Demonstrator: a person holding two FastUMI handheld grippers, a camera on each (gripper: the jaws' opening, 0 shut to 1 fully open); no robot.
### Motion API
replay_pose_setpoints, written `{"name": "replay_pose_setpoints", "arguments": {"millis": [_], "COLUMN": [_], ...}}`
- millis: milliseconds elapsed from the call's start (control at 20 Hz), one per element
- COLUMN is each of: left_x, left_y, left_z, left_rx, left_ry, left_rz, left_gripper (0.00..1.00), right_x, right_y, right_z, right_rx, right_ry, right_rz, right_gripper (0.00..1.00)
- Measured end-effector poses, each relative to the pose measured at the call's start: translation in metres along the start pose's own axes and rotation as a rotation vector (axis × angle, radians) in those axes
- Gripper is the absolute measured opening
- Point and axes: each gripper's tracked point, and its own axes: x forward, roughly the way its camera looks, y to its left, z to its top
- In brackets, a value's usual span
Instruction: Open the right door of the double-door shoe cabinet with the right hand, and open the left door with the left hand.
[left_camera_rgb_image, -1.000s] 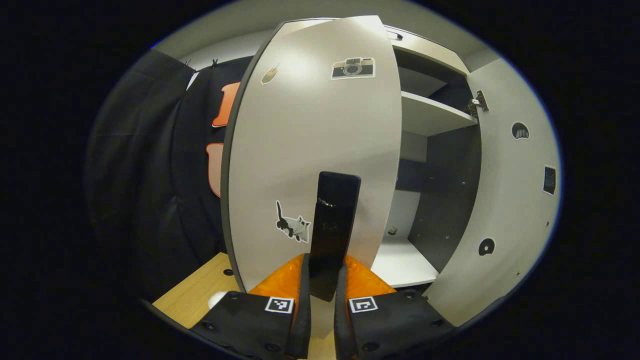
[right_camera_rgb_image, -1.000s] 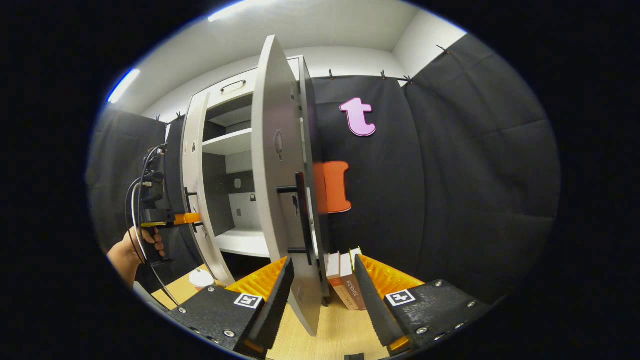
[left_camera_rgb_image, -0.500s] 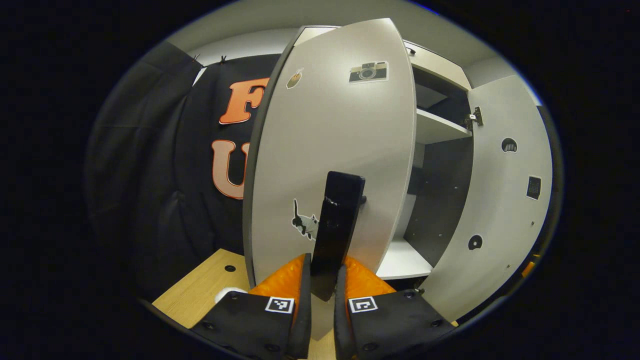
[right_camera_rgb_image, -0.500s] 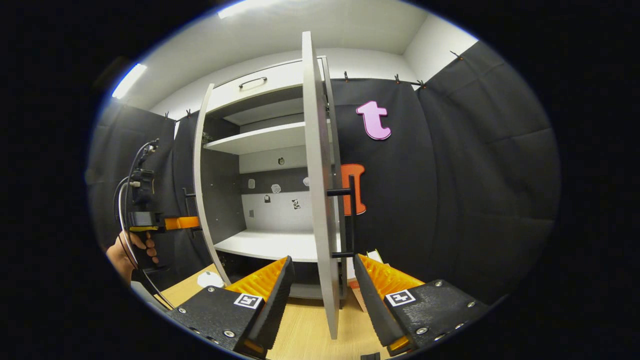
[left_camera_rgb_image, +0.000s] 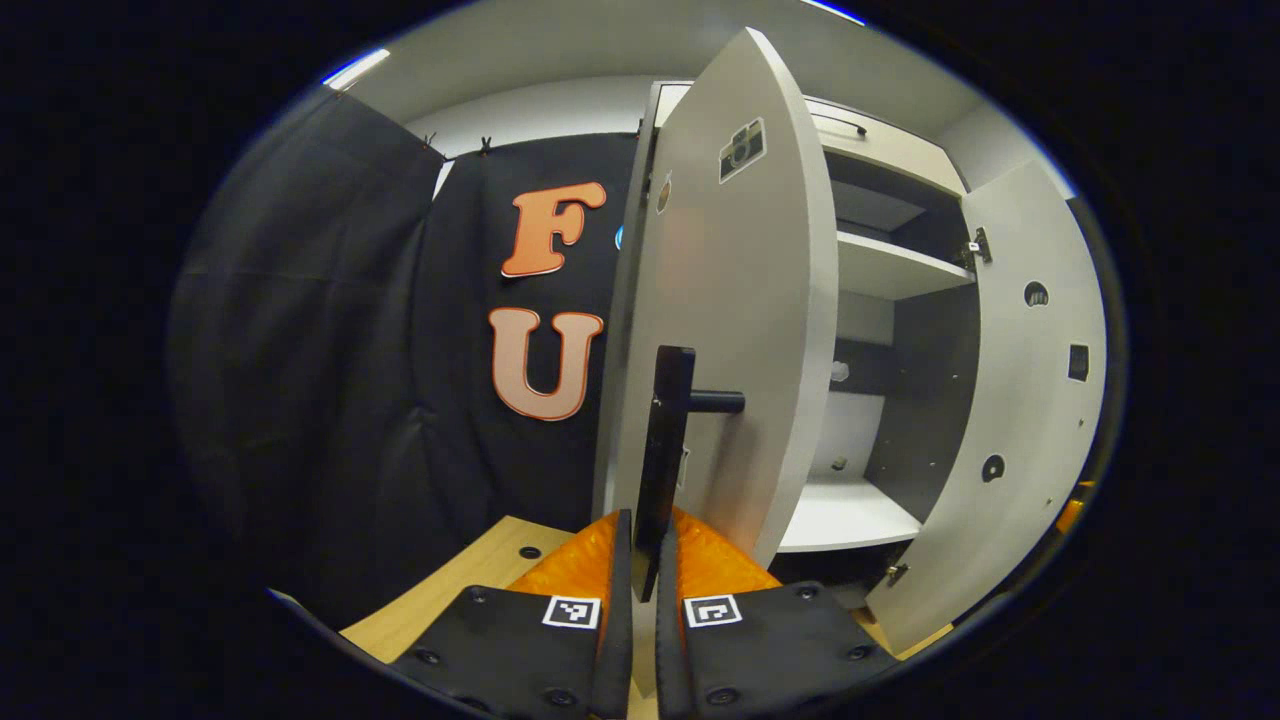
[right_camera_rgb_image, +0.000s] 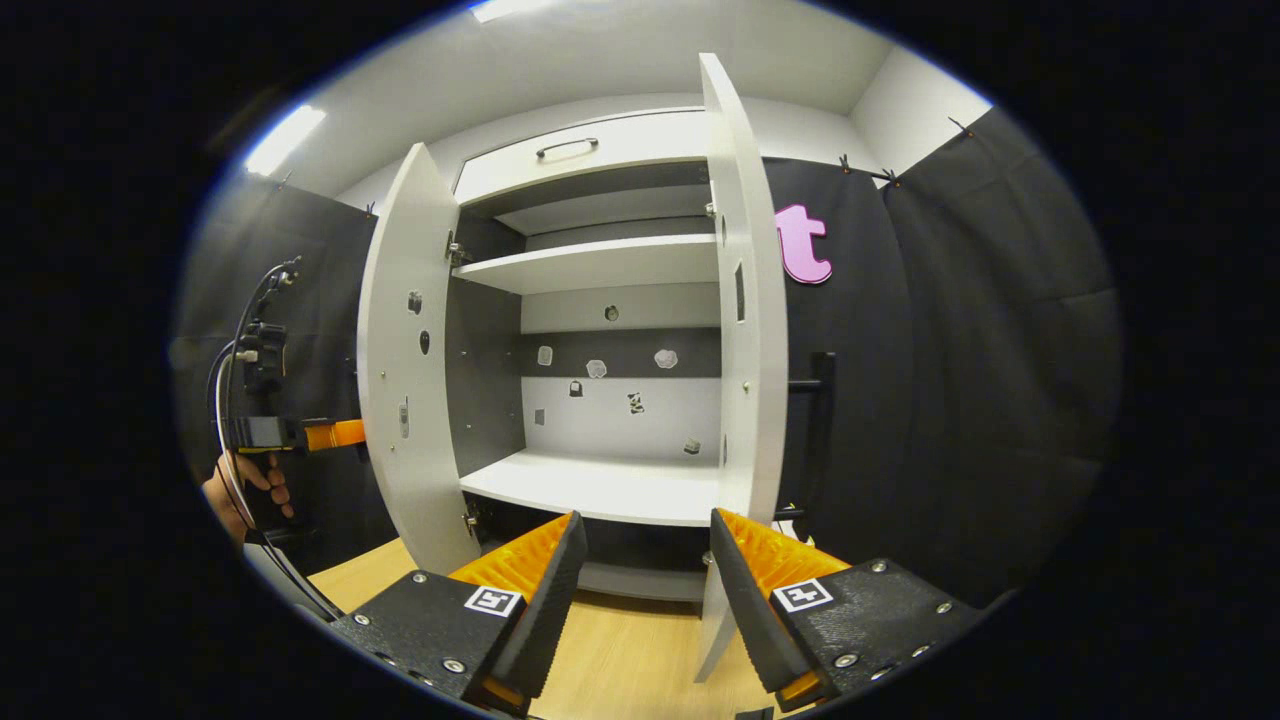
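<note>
- Left gripper (left_camera_rgb_image: 640, 560): fingers clamped on the black bar handle (left_camera_rgb_image: 664, 450) of the left door (left_camera_rgb_image: 740, 330); the handle's lower end is hidden between the fingers. In the right gripper view the same gripper (right_camera_rgb_image: 335, 434) sits at the left door's outer face, held by a hand (right_camera_rgb_image: 245, 490) trailing cables.
- Left door: swung well out from the shoe cabinet (right_camera_rgb_image: 600, 300), its free edge facing the left gripper view; stickers on its front are too foreshortened to make out.
- Right gripper (right_camera_rgb_image: 640, 560): jaws apart, grasping nothing, with open air between them and the cabinet floor edge beyond.
- Right door (right_camera_rgb_image: 745, 330): swung wide open, seen almost edge-on just above the right finger; its own black handle (right_camera_rgb_image: 820, 420) stands on the far side, partly hidden by the door.
- Cabinet interior: one shelf (right_camera_rgb_image: 590, 265) up top, open room beneath; small marks on the back panel are too small to tell.
- Wooden table (right_camera_rgb_image: 620, 650): bare strip visible between the right gripper's fingers.
</note>
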Motion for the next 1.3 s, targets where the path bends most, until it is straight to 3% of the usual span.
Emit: {"name": "replay_pose_setpoints", "arguments": {"millis": [100,150,200,350,500,650,750,950,1150,1300], "left_x": [-0.004,-0.006,-0.011,-0.019,-0.035,-0.051,-0.057,-0.067,-0.071,-0.077], "left_y": [0.027,0.039,0.053,0.079,0.069,0.065,0.044,0.007,-0.023,-0.043], "left_z": [-0.010,-0.004,0.001,0.001,-0.008,0.013,0.026,0.047,0.072,0.092], "left_rx": [0.005,0.016,0.059,0.120,0.065,0.111,0.112,0.088,0.052,0.071], "left_ry": [0.018,0.000,-0.014,-0.034,-0.033,-0.104,-0.142,-0.188,-0.215,-0.250], "left_rz": [0.068,0.109,0.154,0.267,0.224,0.206,0.152,0.023,-0.065,-0.110], "left_gripper": [0.11,0.11,0.13,0.07,0.08,0.09,0.20,0.71,0.75,0.87], "right_x": [0.002,0.001,0.001,-0.001,0.001,-0.003,-0.005,-0.010,-0.015,-0.018], "right_y": [0.008,0.014,0.018,0.028,0.037,0.043,0.046,0.048,0.042,0.037], "right_z": [0.004,0.002,0.002,0.010,0.012,0.016,0.021,0.049,0.080,0.097], "right_rx": [-0.001,-0.010,-0.024,-0.056,-0.077,-0.096,-0.109,-0.121,-0.146,-0.172], "right_ry": [-0.005,0.000,-0.001,-0.013,-0.013,-0.017,-0.029,-0.103,-0.176,-0.214], "right_rz": [0.008,0.013,0.010,0.016,0.023,0.022,0.014,-0.011,-0.057,-0.085], "right_gripper": [0.77,0.82,0.77,0.77,0.77,0.77,0.77,0.83,0.87,0.88]}}
